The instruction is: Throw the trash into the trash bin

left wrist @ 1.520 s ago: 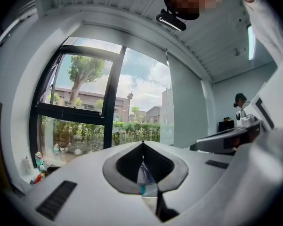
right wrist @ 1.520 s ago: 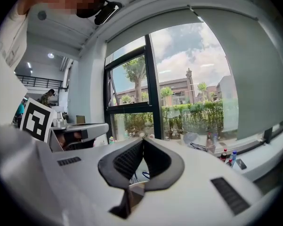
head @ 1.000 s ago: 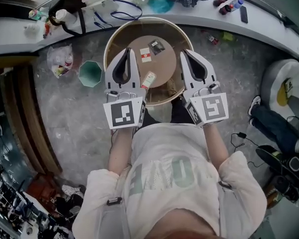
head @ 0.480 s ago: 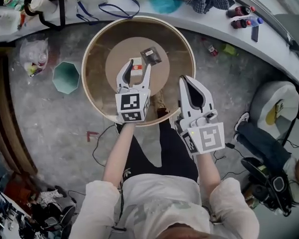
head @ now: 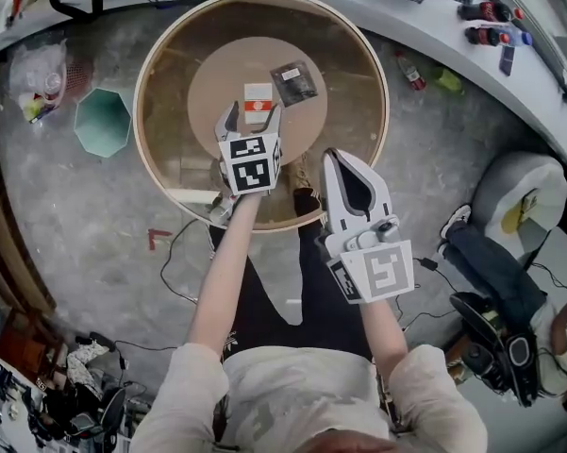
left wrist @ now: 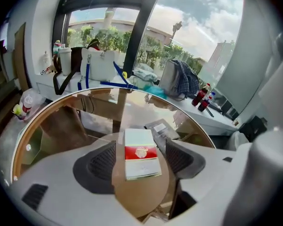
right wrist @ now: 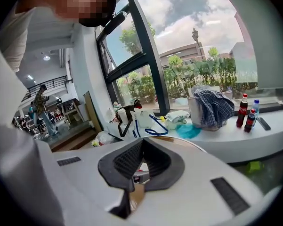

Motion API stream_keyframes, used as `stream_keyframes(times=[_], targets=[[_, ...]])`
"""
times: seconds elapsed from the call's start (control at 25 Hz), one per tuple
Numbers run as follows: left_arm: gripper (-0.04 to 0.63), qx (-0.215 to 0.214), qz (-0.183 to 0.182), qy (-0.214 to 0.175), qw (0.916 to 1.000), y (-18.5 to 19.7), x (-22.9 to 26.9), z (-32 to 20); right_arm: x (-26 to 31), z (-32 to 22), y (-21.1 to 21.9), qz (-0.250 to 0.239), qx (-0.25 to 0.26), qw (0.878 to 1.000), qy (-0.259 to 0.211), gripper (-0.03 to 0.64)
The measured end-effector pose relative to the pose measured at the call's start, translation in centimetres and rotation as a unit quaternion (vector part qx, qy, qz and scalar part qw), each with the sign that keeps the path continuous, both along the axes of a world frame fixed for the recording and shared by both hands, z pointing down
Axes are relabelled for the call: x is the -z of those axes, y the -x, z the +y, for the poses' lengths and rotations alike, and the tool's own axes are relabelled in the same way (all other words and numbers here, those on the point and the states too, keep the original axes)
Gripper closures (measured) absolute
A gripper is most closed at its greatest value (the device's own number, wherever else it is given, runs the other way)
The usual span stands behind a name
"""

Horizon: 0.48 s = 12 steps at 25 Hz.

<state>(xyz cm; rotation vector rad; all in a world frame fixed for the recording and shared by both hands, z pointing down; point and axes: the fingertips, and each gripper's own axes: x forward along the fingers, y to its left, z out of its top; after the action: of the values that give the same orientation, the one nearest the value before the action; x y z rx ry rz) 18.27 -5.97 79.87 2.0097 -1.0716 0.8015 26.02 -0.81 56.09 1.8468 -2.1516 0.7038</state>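
Observation:
A small white box with a red band point(head: 258, 102) lies on the brown centre disc of a round glass table point(head: 138, 111). My left gripper point(head: 252, 121) points down at it, and its jaws are opening. In the left gripper view the box point(left wrist: 141, 153) lies between the two dark pads point(left wrist: 102, 161) with a gap on each side. A dark flat packet point(head: 293, 82) lies just beyond it. My right gripper point(head: 338, 159) is shut and empty, nearer me at the table's edge. A teal octagonal trash bin point(head: 102, 121) stands on the floor left of the table.
A white ledge point(head: 425, 26) curves round the far side with bottles point(head: 481, 12), bags and a plaid cloth. A plastic bag of rubbish point(head: 38, 88) lies by the bin. Cables run over the grey floor, and dark bags point(head: 495, 253) sit at the right.
Both grippers have come down toward the table. The left one dropped further, tipped downward and went from shut to open, and now straddles the white and red box.

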Motion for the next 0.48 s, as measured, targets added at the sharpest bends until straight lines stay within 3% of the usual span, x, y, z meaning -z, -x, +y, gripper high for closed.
stream_keyframes(times=[0.16,0.48], targets=[[0.273,-0.008,-0.033,0.014,0.9993,0.0,-1.7,0.3,-0.2,-0.6,0.3,-0.005,0.004,1.0,-0.003,0.603],[0.275,-0.011,-0.06,0.05,0.9969,-0.1,-2.8,0.4,-1.1,-1.5,-0.2,-0.005,-0.006,1.0,-0.001,0.603]])
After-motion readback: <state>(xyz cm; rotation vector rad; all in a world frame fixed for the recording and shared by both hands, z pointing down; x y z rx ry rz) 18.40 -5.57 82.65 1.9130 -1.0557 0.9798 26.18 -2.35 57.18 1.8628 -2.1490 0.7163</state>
